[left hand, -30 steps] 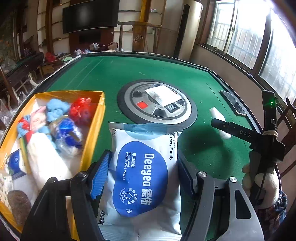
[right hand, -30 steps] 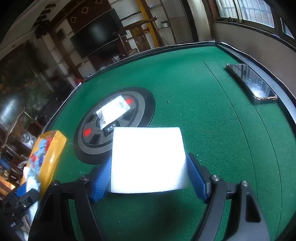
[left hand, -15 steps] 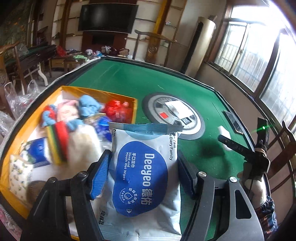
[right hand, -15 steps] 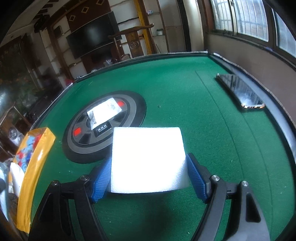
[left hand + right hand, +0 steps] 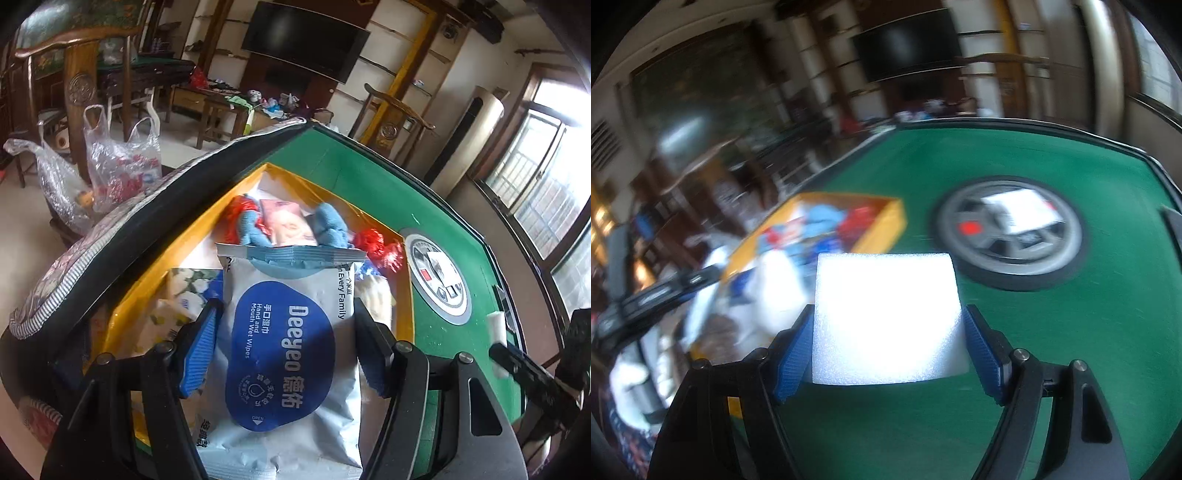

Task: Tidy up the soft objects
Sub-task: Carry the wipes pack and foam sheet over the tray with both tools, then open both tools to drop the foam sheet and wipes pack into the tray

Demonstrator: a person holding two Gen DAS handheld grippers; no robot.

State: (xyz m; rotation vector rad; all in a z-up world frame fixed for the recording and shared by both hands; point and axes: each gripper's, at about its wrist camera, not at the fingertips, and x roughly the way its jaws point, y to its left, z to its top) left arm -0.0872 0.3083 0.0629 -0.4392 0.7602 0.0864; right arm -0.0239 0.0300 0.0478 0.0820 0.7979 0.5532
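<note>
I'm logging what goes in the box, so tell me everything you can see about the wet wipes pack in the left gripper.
The wet wipes pack is a soft, pale grey-blue plastic pouch with a dark blue oval panel reading Deegeo, Hand and Mouth Wet Wipes, and a crimped blue seal at its far end. It is gripped lengthwise between the blue pads of the left gripper, above the yellow box of soft items.

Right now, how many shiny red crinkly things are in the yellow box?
2. One shiny red crinkly thing lies near the yellow box's far left side, the other by its right wall. The wipes pack may hide more.
</note>
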